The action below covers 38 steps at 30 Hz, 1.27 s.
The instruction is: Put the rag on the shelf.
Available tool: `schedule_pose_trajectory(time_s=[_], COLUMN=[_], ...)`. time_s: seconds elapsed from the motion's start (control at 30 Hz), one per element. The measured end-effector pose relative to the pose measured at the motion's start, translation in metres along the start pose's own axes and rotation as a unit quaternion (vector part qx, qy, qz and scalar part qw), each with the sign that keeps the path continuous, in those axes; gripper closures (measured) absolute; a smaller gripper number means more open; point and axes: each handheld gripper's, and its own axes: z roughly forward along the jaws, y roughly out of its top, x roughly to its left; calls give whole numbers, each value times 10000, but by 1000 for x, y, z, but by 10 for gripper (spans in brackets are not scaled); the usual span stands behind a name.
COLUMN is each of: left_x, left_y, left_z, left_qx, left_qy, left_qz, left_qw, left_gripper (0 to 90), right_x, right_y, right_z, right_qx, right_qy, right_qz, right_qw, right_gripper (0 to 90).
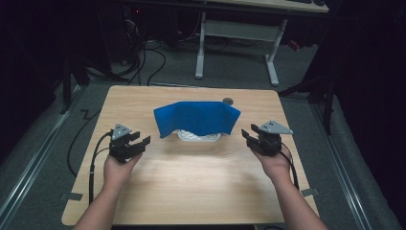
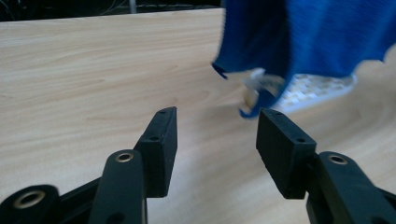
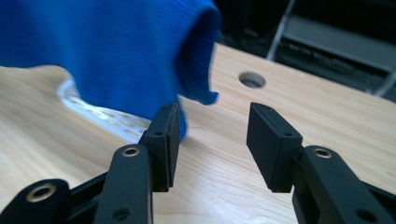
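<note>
A blue cloth (image 1: 196, 117) is draped over a white perforated basket (image 1: 199, 136) at the middle of the wooden table (image 1: 191, 177); its corners hang down on both sides. My left gripper (image 1: 141, 143) is held to the left of the cloth, open and empty. In the left gripper view the cloth (image 2: 317, 37) and the basket's rim (image 2: 317, 88) lie ahead and to the right of the jaws. My right gripper (image 1: 250, 133) is held to the right of the cloth, open and empty. In the right gripper view the cloth (image 3: 107, 51) hangs just past the left jaw, apart from it.
A round hole (image 1: 228, 101) sits in the tabletop behind the cloth, also seen as the hole (image 3: 252, 80) ahead of the right jaws. Beyond the table stand a white desk frame (image 1: 239, 43) and cables (image 1: 143, 62) on the grey floor.
</note>
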Motion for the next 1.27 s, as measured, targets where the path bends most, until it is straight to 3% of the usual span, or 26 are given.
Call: schedule_pose_trajectory(time_s=[0.07, 0.13, 0.27, 0.57, 0.6, 0.63, 0.67, 0.77, 0.8, 0.87, 0.9, 0.93, 1.07, 1.27], left_x=[-5, -12, -26, -63, -71, -71, -77, -90, -96, -99, -99, -99, -93, -90], left_y=[-7, -14, -28, -71, -81, -81, -84, -89, -90, -89, -89, -89, -91, -89], left_z=[-8, -16, -26, -33, -31, -31, -28, -25, -23, -21, -20, -18, -15, -17], left_qx=[4, 32, 79, 355, 578, 578, 791, 932, 961, 989, 1018, 1035, 1054, 1011], left_qy=[-75, -145, -283, -601, -682, -682, -807, -1044, -1137, -1139, -1128, -1127, -1196, -1151], left_qz=[-32, -20, 66, 197, 320, 320, 458, 629, 694, 786, 848, 839, 636, 617], left_qw=[10000, 9999, 9995, 9974, 9955, 9955, 9925, 9882, 9864, 9854, 9847, 9847, 9852, 9863], left_gripper=[482, 477, 468, 443, 444, 442, 442, 438, 436, 431, 424, 421, 420, 411], right_x=[6, 12, 26, 61, 69, 69, 71, 83, 90, 92, 96, 100, 99, 94], right_y=[-2, -7, -18, -47, -54, -54, -56, -70, -82, -86, -92, -95, -96, -98], right_z=[-7, -14, -26, -39, -38, -38, -38, -37, -37, -37, -35, -32, -25, -25], right_qx=[73, -65, -61, 20, 86, 86, 98, 245, 329, 371, 513, 623, 711, 715], right_qy=[37, 110, 186, 253, 321, 321, 336, 438, 464, 468, 543, 607, 672, 675], right_qz=[-44, -45, -13, -200, -109, -109, -94, 94, 225, 225, 120, -173, -185, -123], right_qw=[10000, 9999, 9998, 9995, 9994, 9994, 9993, 9987, 9981, 9980, 9971, 9961, 9950, 9951], right_gripper=[530, 522, 503, 462, 447, 447, 444, 423, 423, 427, 424, 420, 422, 421])
